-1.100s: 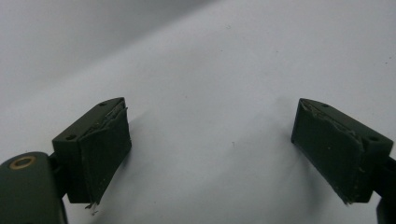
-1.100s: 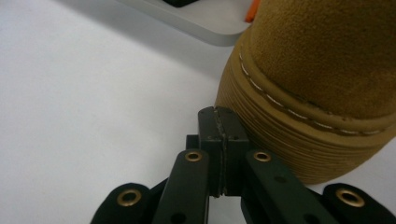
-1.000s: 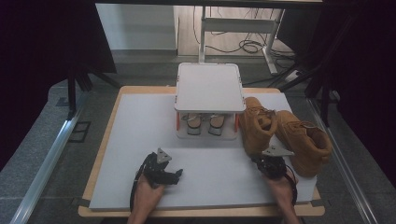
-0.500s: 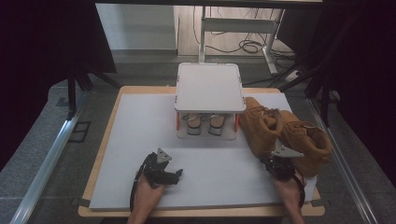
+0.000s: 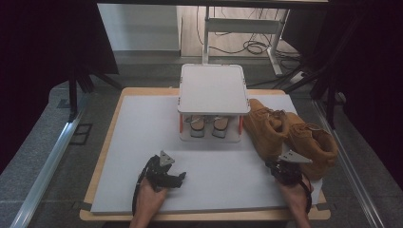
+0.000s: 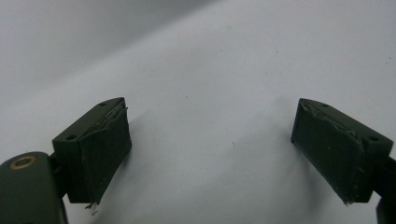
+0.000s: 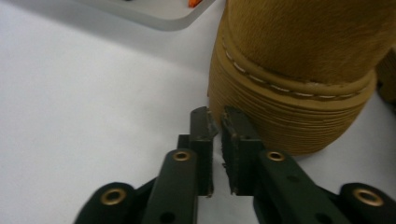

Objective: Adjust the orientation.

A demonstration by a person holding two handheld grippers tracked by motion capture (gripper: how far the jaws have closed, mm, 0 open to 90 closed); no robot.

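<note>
The right tool (image 7: 217,122) has just parted slightly, empty, at the boot (image 7: 299,74) heel; left tool (image 6: 210,154) spread over bare mat (image 6: 210,70).

The right tongs (image 5: 283,167), at lower right, have drawn back from the boot (image 5: 266,130) heel, their jaws just parting slightly.

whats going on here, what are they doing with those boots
A person at a white table works a gripper in each hand. The right gripper sits at the heel of the nearer of two tan boots; its jaws have just been opening a crack, with nothing between them. The left gripper rests open over bare table. A small white shoe rack stands behind, with a pair of shoes underneath.
</note>
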